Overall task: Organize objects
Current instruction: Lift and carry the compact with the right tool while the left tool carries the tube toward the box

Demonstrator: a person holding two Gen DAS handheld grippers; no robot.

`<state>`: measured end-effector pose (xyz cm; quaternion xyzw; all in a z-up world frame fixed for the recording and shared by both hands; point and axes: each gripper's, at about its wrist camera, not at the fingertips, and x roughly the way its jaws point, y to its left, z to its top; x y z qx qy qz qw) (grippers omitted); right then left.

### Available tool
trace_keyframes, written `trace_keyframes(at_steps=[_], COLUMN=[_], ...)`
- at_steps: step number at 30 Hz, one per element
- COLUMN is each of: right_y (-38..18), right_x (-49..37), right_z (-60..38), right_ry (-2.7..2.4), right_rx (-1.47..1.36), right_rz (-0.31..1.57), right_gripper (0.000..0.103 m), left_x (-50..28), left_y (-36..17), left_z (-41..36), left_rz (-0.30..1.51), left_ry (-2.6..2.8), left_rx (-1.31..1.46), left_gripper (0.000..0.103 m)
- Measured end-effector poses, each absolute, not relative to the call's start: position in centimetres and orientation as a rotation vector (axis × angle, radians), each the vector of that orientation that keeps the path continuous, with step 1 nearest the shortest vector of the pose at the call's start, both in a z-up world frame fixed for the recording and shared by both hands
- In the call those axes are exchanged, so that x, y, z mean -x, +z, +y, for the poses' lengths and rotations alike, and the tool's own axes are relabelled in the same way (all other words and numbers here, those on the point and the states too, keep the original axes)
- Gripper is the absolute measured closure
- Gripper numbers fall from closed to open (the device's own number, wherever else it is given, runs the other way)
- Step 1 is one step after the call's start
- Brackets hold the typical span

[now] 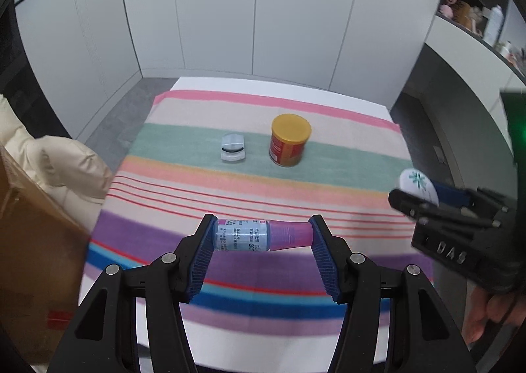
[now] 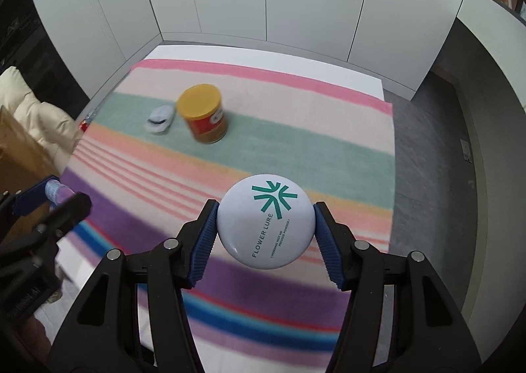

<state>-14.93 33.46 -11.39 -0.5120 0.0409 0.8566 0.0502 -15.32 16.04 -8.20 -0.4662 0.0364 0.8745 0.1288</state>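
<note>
Table [image 1: 345, 103]: white top under a soft striped blanket [image 1: 184, 198] in pink, green, peach and purple; the woven nap gives a cushioned landing.
Cardboard box [image 1: 29, 241]: brown and stiff-walled, at the left edge of the table, a likely bin, though its opening is out of view.
Can [image 1: 289, 141]: upright cylinder, red-gold label, smooth yellow lid, standing mid-table.
White compact [image 2: 265, 221]: glossy round disc with a teal emblem, above the blanket, pinched at its rim by the right tool [image 2: 265, 225]; that slick curved edge could squirt out, so carry it flat and unhurried.
Small bottle [image 1: 259, 235]: plastic, pink cap, printed label, clamped end to end in the left tool [image 1: 261, 236], clear of the blanket; keep it level.
Silver case [image 1: 232, 148]: small, metallic, rounded, just beside the can.
</note>
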Motion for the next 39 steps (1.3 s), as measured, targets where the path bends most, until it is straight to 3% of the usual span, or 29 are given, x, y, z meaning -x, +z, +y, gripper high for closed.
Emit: trace_keyframes(at_steps=[12, 14, 20, 25, 39], right_y=[-2.3, -2.0, -1.5, -2.4, -3.0], right_x=[7.4, 6.6, 6.6, 7.9, 10.3], right_z=[30.7, 30.3, 29.8, 29.5, 24.8], right_ry=[2.725, 2.752, 2.801, 2.756, 2.805], right_rx=[1.445, 1.431, 1.424, 1.441, 1.464], right_rz=[0.1, 0.111, 0.112, 0.149, 0.057], right_gripper=[0.043, 0.043, 0.043, 0.043, 0.043], left_x=[9.2, 9.2, 9.6, 10.4, 10.8], left_y=[-1.0, -0.7, -0.9, -1.5, -1.9], left_z=[12.0, 11.5, 10.7, 8.3, 3.9], left_rz=[0.061, 0.005, 0.086, 0.008, -0.024], left_ry=[2.615, 2.606, 2.656, 2.653, 2.714], left_rx=[1.175, 1.172, 1.134, 1.179, 1.192], left_gripper=[0.045, 0.045, 0.045, 0.045, 0.045])
